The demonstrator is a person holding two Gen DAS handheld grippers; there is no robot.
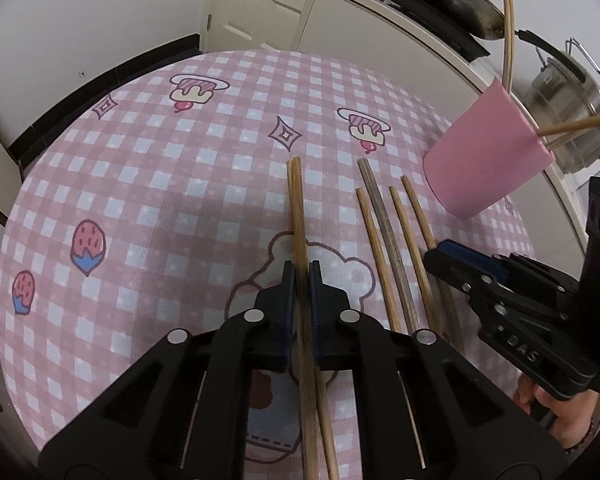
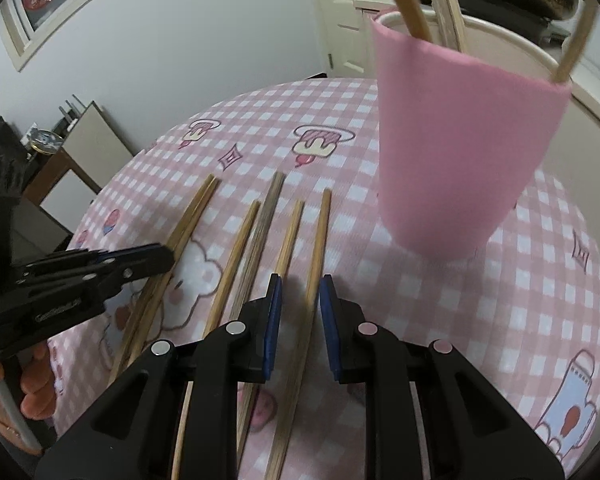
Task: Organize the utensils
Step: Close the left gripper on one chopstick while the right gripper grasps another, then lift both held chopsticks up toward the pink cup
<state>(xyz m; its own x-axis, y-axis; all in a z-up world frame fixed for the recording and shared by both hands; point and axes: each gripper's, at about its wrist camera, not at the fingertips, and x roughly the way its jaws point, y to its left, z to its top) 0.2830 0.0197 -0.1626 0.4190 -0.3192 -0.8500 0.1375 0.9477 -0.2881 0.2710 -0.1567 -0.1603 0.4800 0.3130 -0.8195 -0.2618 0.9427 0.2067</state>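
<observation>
On the left of the pink checked tablecloth (image 1: pixel 148 184), the left gripper (image 1: pixel 299 280) is closed on a pair of chopsticks (image 1: pixel 298 208); its blue-lined pads press both sticks from either side about halfway along. The pair runs from the near edge toward the far side, its far ends side by side past the fingertips.

To the right lie four loose chopsticks (image 1: pixel 384 236) in a rough row on the cloth, one of them grey, the others light wood. They are near one another but not all touching, and point the same way as the held pair.

Further right, the right gripper (image 2: pixel 300 294) sits low over this row with its jaws partly apart. The rightmost loose stick (image 2: pixel 318 248) runs between its pads, with a gap showing on each side, so it has hold of nothing.

At the far right stands a pink cup (image 2: pixel 456 152) on the cloth, upright, with several more chopsticks (image 2: pixel 410 0) leaning out of its top.
</observation>
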